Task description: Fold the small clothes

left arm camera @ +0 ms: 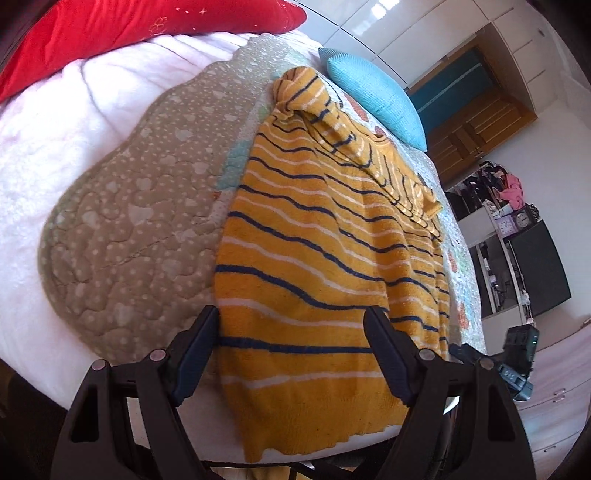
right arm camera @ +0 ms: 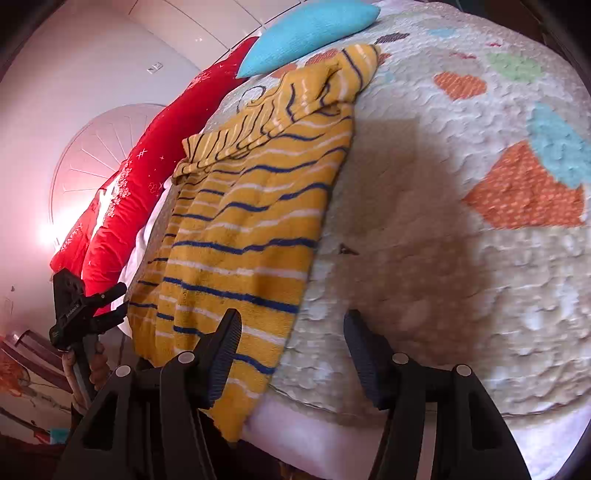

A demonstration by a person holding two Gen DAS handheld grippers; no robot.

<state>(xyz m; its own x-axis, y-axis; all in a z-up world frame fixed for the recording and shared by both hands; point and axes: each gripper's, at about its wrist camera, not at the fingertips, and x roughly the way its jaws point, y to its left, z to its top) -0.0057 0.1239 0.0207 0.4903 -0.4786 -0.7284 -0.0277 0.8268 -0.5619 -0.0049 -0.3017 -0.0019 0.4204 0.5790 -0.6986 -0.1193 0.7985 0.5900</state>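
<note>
A small mustard-yellow sweater (left arm camera: 317,258) with navy and white stripes lies flat on the bed, sleeves folded in near its far end, hem hanging over the near edge. It also shows in the right wrist view (right arm camera: 243,236). My left gripper (left arm camera: 291,321) is open, its fingers spread either side of the sweater's lower part, just above the hem. My right gripper (right arm camera: 291,325) is open at the sweater's right hem corner, its left finger (right arm camera: 221,350) over the cloth and its right finger (right arm camera: 364,354) over the quilt. The left gripper (right arm camera: 92,306) shows at the far left of the right wrist view.
The sweater lies on a quilted bedspread (right arm camera: 461,184) with coloured heart patches over a white blanket (left arm camera: 55,147). A turquoise cushion (left arm camera: 373,92) and a red pillow (left arm camera: 129,29) sit at the far end. A desk with clocks and a screen (left arm camera: 528,258) stands beside the bed.
</note>
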